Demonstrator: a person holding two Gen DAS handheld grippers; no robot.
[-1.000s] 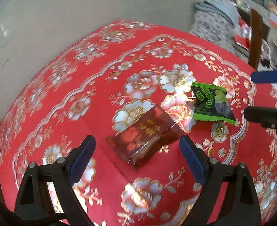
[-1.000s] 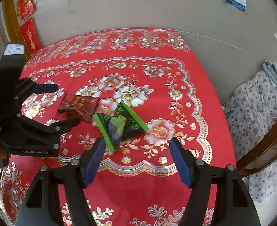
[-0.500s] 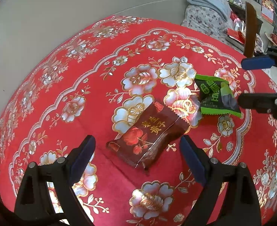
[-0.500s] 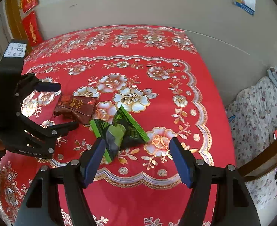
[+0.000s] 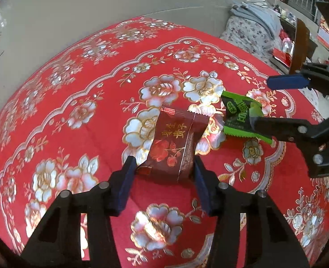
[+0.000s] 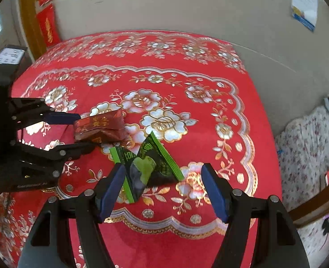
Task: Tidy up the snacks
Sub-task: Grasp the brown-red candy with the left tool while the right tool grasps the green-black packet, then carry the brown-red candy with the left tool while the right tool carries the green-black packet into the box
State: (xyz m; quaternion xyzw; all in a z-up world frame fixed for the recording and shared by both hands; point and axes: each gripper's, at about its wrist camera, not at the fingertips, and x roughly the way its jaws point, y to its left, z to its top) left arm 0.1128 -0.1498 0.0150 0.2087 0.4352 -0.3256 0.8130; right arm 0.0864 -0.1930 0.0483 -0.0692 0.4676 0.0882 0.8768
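Note:
A dark red snack packet (image 5: 173, 140) with gold lettering lies on the red flowered tablecloth (image 5: 75, 111). My left gripper (image 5: 163, 163) has its jaws closing on it; both blue pads press on its near end, and it bulges upward (image 6: 99, 127). A green and black snack packet (image 6: 146, 165) lies just to its right, folded into a tent shape. My right gripper (image 6: 162, 169) stands open around the green packet's near part, with the left pad at the packet's edge and the right pad clear of it. In the left wrist view the right gripper (image 5: 261, 101) straddles the green packet (image 5: 238, 116).
The table's far edge meets a grey floor. A seat draped in floral fabric (image 5: 249, 26) with folded clothes stands beyond the table's right side, next to a wooden chair back (image 5: 300, 42). Red banners (image 6: 48, 22) hang on the wall at the left.
The left gripper's jaws have come in from wide apart onto the dark red packet, which has buckled upward. The right gripper has edged closer to the green packet, its jaws unchanged.

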